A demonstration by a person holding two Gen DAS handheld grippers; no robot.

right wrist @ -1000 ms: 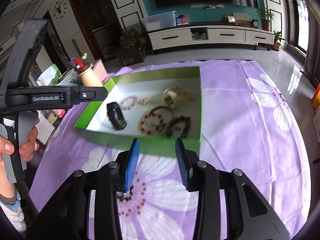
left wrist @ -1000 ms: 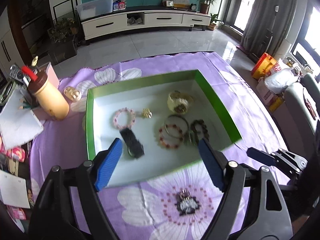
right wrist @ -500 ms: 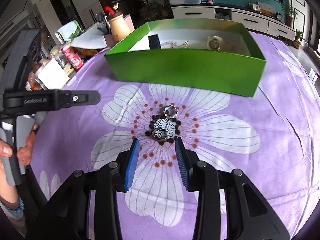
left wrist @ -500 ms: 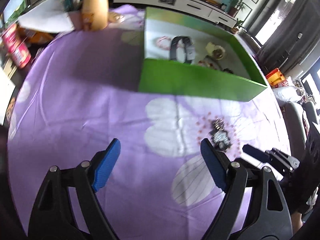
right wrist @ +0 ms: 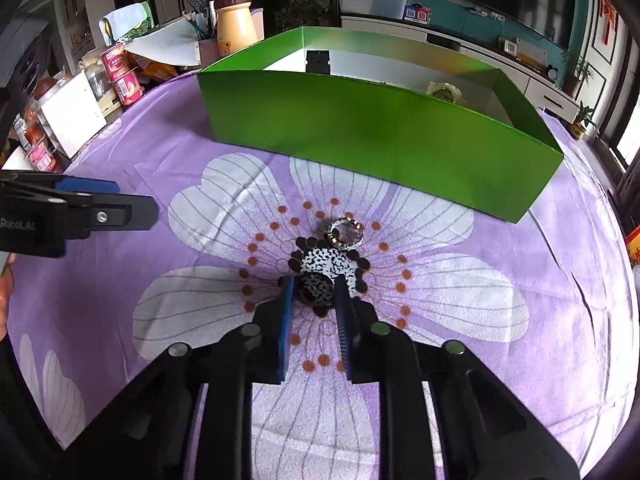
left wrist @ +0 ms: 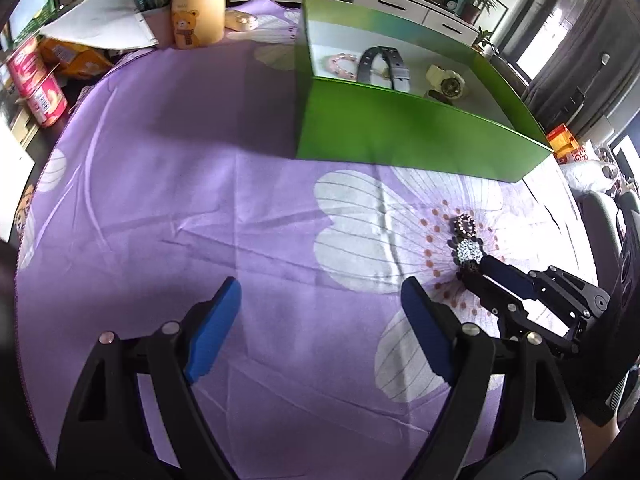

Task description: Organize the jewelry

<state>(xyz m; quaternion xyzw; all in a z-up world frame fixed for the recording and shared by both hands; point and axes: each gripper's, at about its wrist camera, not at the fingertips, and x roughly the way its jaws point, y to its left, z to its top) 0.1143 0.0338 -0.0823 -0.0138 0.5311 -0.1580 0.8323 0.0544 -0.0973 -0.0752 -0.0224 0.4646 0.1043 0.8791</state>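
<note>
A green box point(right wrist: 372, 136) stands on the purple flowered cloth point(right wrist: 480, 280) and holds a black watch band point(left wrist: 382, 66), a pink bead bracelet point(left wrist: 342, 65) and a cream watch point(left wrist: 446, 80). A speckled black-and-white ring point(right wrist: 316, 286) lies on the cloth with a gold sparkly ring point(right wrist: 346, 234) just beyond it. My right gripper point(right wrist: 314, 294) has its fingers on either side of the speckled ring, still a little apart; it also shows in the left wrist view point(left wrist: 472, 266). My left gripper point(left wrist: 320, 300) is open and empty above bare cloth.
A tan bear bottle point(left wrist: 198, 8), papers point(left wrist: 100, 20) and red cans point(left wrist: 38, 88) crowd the table's far left edge. A white box point(right wrist: 74, 118) stands by the left edge. The green box's near wall rises beyond the rings.
Both grippers have pulled back from over the box and dropped low over the cloth. My right gripper has moved forward and narrowed so its fingers flank the speckled ring.
</note>
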